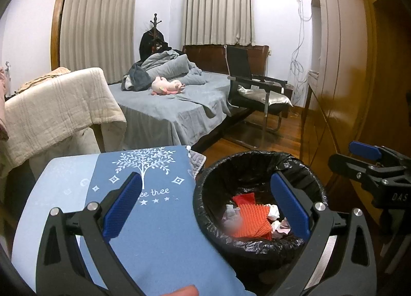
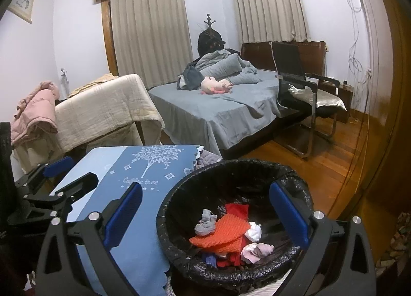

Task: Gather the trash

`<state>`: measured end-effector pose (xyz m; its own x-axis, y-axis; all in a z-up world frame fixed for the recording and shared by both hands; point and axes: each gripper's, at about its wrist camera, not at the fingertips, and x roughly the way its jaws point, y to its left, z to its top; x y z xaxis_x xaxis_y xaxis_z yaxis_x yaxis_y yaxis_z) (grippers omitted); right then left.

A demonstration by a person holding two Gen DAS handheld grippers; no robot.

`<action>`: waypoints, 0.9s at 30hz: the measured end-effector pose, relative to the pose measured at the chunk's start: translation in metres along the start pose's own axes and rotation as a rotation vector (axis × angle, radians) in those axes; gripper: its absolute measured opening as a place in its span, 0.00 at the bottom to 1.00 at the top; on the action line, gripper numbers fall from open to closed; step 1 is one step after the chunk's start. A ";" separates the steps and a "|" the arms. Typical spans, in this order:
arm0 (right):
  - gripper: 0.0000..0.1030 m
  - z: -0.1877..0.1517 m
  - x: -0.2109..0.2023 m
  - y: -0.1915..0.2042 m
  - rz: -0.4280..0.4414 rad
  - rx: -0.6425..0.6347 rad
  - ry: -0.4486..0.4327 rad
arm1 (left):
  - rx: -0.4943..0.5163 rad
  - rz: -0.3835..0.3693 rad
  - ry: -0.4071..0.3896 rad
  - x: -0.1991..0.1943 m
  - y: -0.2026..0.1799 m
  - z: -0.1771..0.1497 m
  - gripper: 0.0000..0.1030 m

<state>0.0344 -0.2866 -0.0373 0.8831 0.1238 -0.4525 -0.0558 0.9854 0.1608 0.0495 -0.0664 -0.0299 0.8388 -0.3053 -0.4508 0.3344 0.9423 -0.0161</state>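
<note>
Bed (image 2: 218,113) at far wall, chair (image 2: 305,95) beside it. Blue-clothed worktop (image 1: 154,219) just left of your bin (image 2: 231,219). Trash (image 2: 221,234) lies inside bin: orange mesh, crumpled tissues. Your left gripper (image 1: 205,211) and right gripper (image 2: 205,216): jaws wide, empty, above bin.

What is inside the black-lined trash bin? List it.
The trash bin holds an orange textured sheet, a grey crumpled wad, white and pink tissue wads and red scraps. Anything beneath them is covered.
</note>
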 end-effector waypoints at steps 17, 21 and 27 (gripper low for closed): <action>0.95 0.001 -0.003 0.006 0.004 -0.012 -0.008 | -0.008 0.009 -0.017 -0.007 0.001 0.003 0.95; 0.95 0.001 -0.003 0.006 0.005 -0.011 -0.008 | -0.009 0.010 -0.016 -0.007 0.001 0.003 0.95; 0.95 0.000 -0.003 0.006 0.004 -0.012 -0.008 | -0.009 0.010 -0.017 -0.008 0.002 0.004 0.95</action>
<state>0.0318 -0.2806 -0.0350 0.8866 0.1267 -0.4448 -0.0648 0.9863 0.1518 0.0452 -0.0621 -0.0223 0.8493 -0.2981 -0.4358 0.3220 0.9465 -0.0201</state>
